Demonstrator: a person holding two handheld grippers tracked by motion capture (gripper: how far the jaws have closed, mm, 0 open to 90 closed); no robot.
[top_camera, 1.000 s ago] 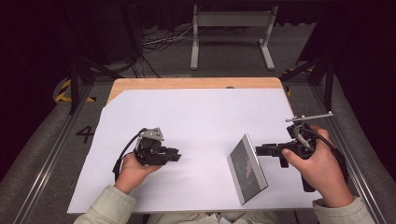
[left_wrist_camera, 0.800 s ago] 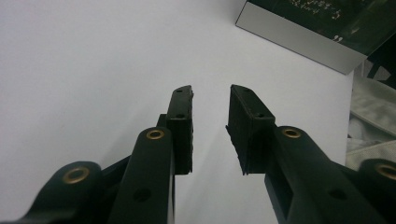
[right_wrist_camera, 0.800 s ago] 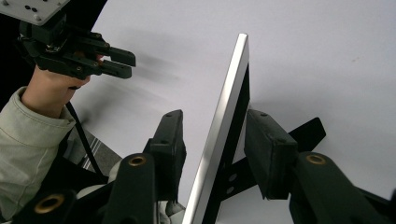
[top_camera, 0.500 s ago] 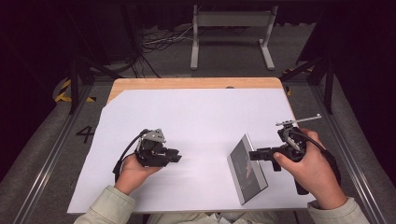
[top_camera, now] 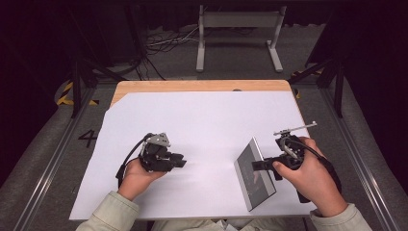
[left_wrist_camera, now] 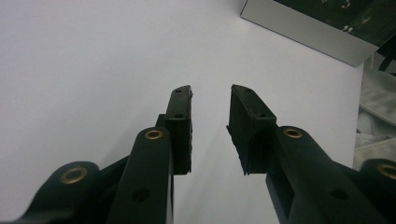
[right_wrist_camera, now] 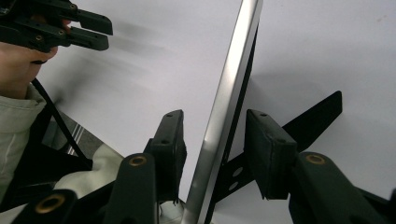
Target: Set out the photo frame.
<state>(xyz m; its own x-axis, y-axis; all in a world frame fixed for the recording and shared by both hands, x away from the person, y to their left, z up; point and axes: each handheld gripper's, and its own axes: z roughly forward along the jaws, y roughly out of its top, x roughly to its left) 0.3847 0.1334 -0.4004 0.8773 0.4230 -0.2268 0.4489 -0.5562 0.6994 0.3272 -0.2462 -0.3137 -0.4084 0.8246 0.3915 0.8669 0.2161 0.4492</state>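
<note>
A high view looks down on a tabletop covered with a white sheet, with a person's two sleeved forearms entering from the bottom edge.

At the lower right of the frame stands a framed picture, a thin silver-edged panel with a dark face, propped upright on a black back stand and tilted slightly. The right tongs reach in from the right and straddle the frame's near edge. In the right gripper view the silver edge rises between the two black jaws, with the black stand splayed out behind it. The jaws have just been closing, yet a visible gap remains on each side, so the pads do not press on the frame.

At the lower left of the frame the left tongs rest low over the sheet, well apart from the frame. In the left gripper view they are partly open with nothing between them, and a corner of the frame sits at the upper right.

The step in hand appears to be taking hold of the frame. To do it well, the right tongs should centre the thin edge between the pads, keep them square to the panel, and close gently and evenly, since a push from one side could tip the frame off its stand. The left tongs could steady the far side.
</note>
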